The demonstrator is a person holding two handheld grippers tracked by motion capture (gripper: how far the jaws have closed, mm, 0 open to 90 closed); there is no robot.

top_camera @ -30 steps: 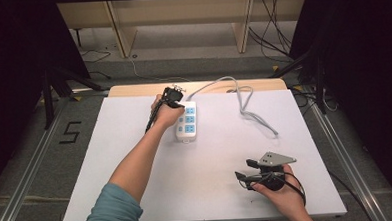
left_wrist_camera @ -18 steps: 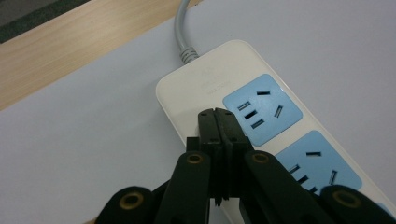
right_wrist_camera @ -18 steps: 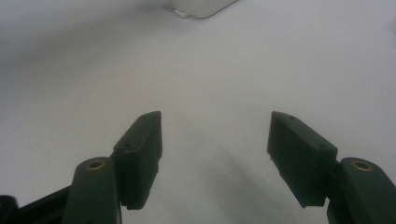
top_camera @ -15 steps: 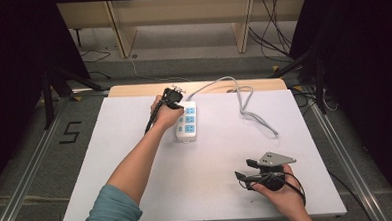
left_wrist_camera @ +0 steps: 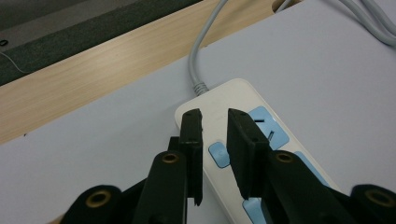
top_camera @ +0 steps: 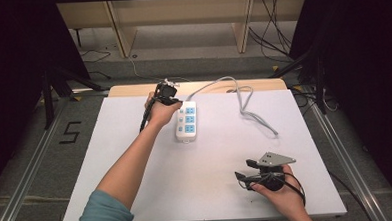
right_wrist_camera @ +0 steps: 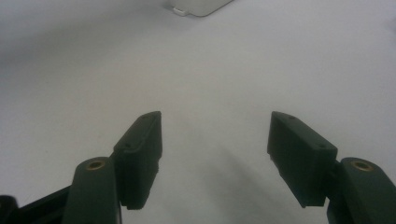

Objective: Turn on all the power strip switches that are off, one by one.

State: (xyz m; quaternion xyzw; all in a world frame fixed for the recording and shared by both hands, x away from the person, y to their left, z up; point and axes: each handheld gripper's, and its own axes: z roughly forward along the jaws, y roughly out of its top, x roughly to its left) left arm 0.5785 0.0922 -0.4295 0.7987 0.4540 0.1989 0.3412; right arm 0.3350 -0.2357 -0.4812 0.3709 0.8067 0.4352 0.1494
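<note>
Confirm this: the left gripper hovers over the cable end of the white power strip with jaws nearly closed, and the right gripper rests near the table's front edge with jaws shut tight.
Not quite. The right gripper has its jaws wide apart, as the right gripper view shows. The rest holds: the left gripper is over the cable end of the power strip, jaws nearly closed.

Readable text: a single black numeral "5" (top_camera: 70, 132) | On: the grey floor (top_camera: 30, 147) | Place: left of the table (top_camera: 111, 159)
</note>
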